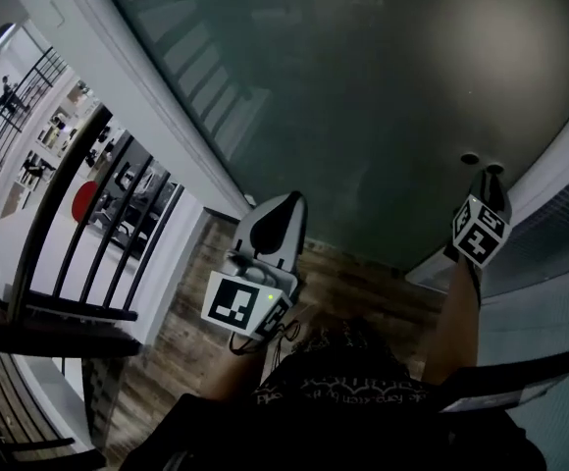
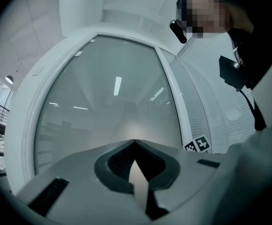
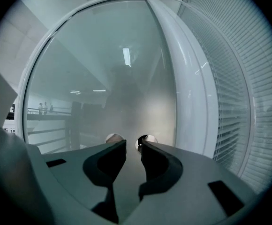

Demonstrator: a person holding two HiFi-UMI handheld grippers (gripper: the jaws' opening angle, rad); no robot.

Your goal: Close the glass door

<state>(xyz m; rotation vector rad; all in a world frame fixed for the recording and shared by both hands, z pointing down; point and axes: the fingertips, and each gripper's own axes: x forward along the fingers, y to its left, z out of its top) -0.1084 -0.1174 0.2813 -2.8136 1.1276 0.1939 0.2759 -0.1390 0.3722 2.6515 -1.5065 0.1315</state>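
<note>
Glass door is frosted, so whatever's behind it is just murk. It's right in front of both my claws, white frame on its right. Right claw: jaws a bit apart, holding nothing, tips just below two round fittings on the glass, can't tell if touching. Left claw: pinched shut, empty, aimed at the pane. Only head view shows wood floor + black railing off to the left.

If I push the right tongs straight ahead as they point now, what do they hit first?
The right tongs would likely meet the glass door, near its two round fittings; gap unclear.
</note>
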